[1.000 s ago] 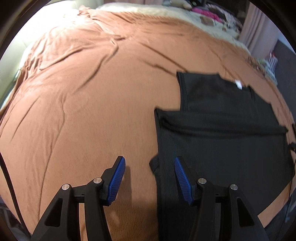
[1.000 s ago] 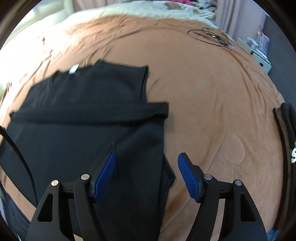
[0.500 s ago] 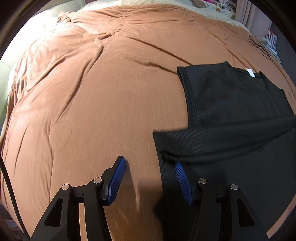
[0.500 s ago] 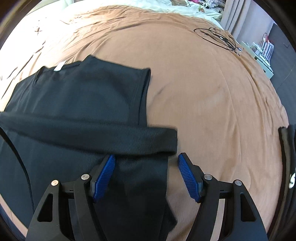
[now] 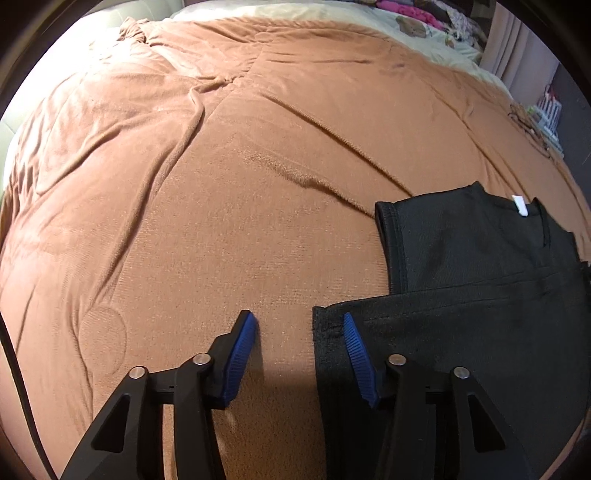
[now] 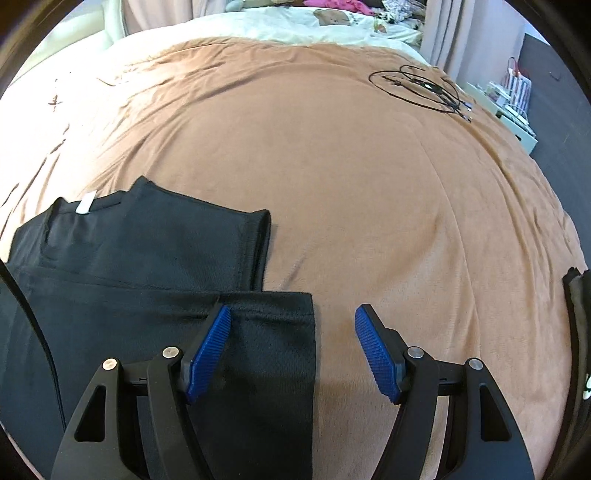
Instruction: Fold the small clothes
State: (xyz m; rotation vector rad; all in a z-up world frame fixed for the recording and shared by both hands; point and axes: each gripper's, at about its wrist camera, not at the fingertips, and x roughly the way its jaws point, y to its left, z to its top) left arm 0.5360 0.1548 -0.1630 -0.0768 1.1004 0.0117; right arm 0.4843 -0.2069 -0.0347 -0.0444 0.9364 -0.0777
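A black garment [image 5: 461,295] with a white neck label lies flat on the brown blanket [image 5: 221,184], its near part folded up over the body. My left gripper [image 5: 299,325] is open and empty, straddling the folded part's left edge. In the right wrist view the same garment [image 6: 140,266] lies at the lower left. My right gripper [image 6: 291,321] is open and empty, straddling the folded part's right edge, its left finger [image 6: 210,343] over the cloth.
A coiled black cable [image 6: 421,88] lies far right on the blanket. A dark item [image 6: 576,332] sits at the right edge. Pillows and clothes lie beyond the blanket's far edge [image 6: 332,22]. Shelving stands beside the bed [image 6: 513,99].
Both grippers have moved forward and lower along the garment's side edges, from near the hem up to the top of the folded part. Both stay open.
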